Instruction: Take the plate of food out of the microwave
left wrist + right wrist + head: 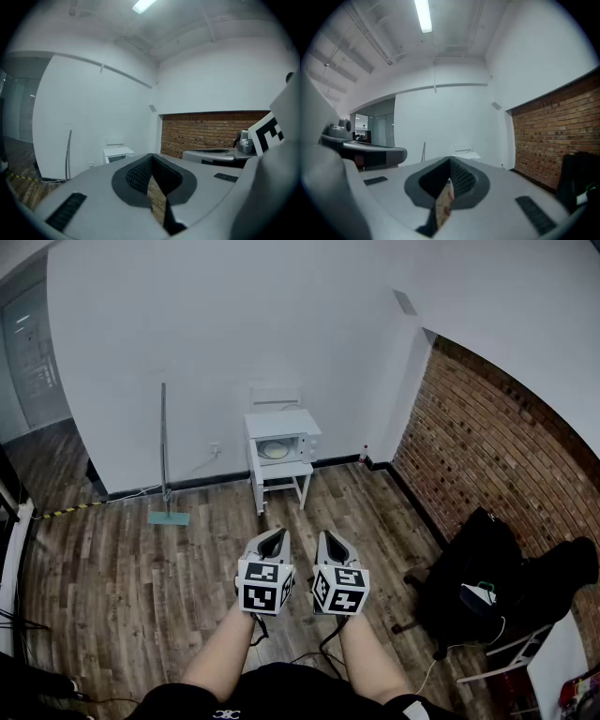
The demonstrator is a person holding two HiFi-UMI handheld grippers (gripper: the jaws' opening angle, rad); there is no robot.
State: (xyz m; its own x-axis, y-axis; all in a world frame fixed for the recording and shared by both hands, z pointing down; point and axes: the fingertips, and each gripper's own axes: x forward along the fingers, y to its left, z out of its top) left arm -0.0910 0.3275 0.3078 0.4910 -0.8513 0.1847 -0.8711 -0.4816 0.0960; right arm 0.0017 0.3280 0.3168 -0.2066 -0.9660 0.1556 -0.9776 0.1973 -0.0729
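- While we stand on the wooden floor (pixel 141 587), we hold the 2 grippers low and near our body, side by side, well apart from the microwave (pixel 281 439).
- The left gripper (pixel 274 538) has its jaws pressed together at the tips, with nothing between them.
- The right gripper (pixel 330 540) has its jaws pressed together too, and it holds nothing.
- The microwave stands far from us on a small white table (pixel 281 479), against the white wall (pixel 187 334).
- The plate of food (pixel 275 451) shows as a pale disc inside the microwave.
- A mop (pixel 164 456) leans on the wall at the left, and a brick wall (pixel 497 446) is at the right.
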